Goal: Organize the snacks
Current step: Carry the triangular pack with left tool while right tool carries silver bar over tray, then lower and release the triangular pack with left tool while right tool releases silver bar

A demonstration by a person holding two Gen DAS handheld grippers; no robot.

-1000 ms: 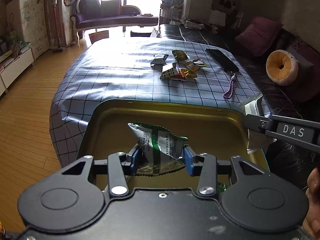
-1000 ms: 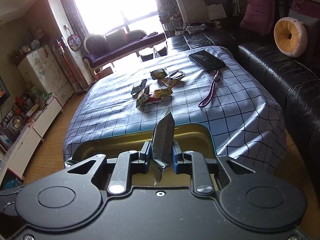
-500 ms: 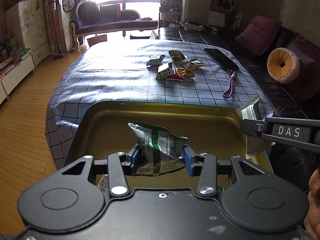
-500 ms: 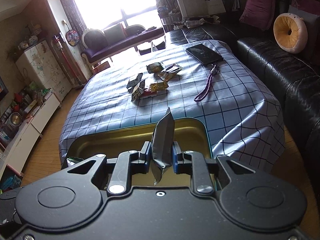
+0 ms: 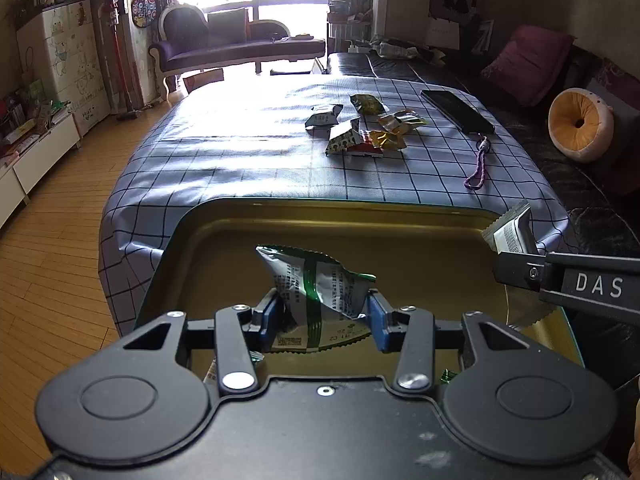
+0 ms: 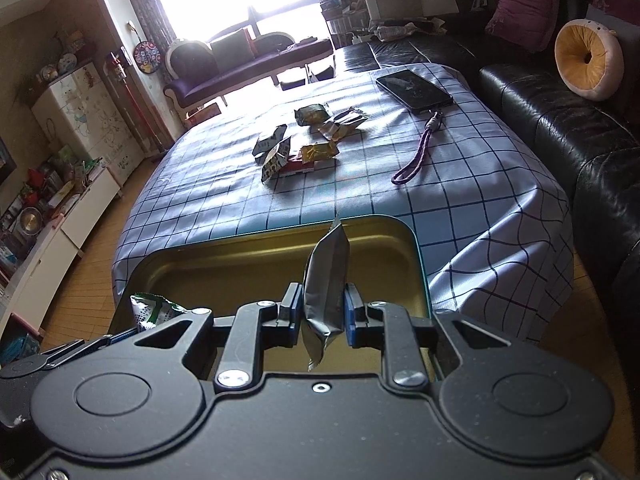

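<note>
A green-and-white snack packet is being gripped between the blue pads of the left gripper, jaws partly closed on it, above the gold tin. A silver snack packet is being pinched edge-on by the right gripper — jaws nearly shut — over the tin's right end. Beyond the tin, loose snacks are lying on the checked tablecloth — a phone to their right.

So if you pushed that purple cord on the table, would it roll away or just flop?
Probably flop. The purple cord lies in a limp loop on the tablecloth, so it likely bends and drags rather than rolls. It looks thin and light, and may tug the phone it seems tied to.
</note>
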